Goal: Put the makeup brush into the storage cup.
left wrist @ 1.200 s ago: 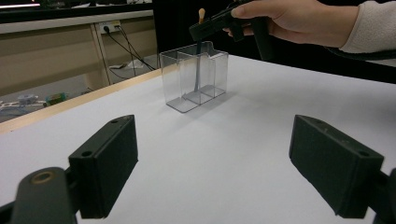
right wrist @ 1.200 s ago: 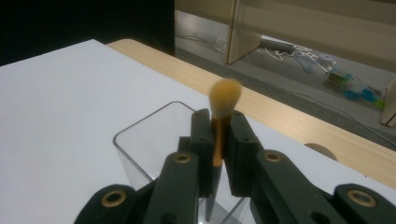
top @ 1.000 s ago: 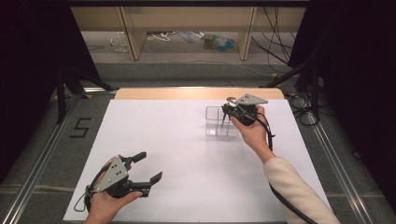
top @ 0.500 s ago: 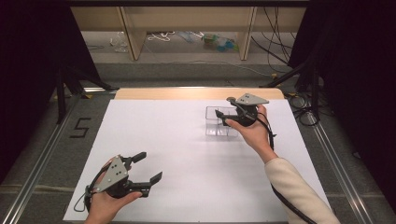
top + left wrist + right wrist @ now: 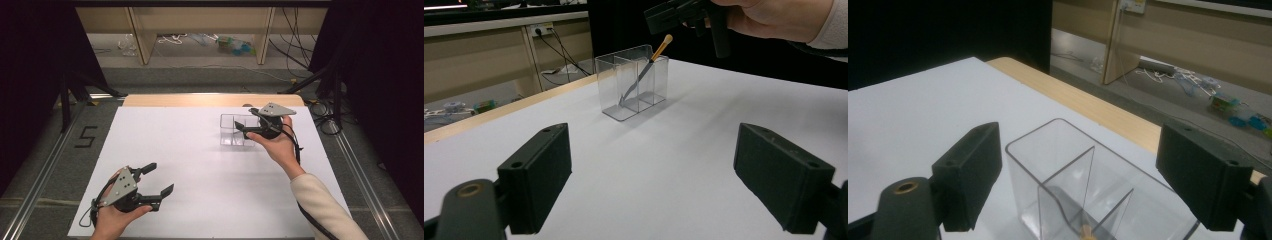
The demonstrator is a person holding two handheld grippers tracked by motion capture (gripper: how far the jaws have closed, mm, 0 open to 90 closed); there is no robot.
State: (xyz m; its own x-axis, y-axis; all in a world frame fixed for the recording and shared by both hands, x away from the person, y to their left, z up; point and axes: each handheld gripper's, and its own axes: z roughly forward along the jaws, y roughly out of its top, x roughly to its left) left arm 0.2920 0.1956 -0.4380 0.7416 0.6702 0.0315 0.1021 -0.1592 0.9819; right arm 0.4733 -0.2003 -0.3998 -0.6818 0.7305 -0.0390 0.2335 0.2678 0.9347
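Right gripper (image 5: 248,130): above the clear holder (image 5: 236,130), fingers wide, holding nothing.
Left gripper (image 5: 155,179): near the front left of the surface (image 5: 200,165), fingers wide, empty.
Holder: upright toward the far right, split into compartments, well apart from the left gripper.
Left gripper view: brush (image 5: 646,66) with a wooden tip leaning in a compartment.
Right gripper view: brush tip (image 5: 1087,231) just below, between the fingers.
Open room: bare white middle; wooden strip (image 5: 210,100) along the far edge.
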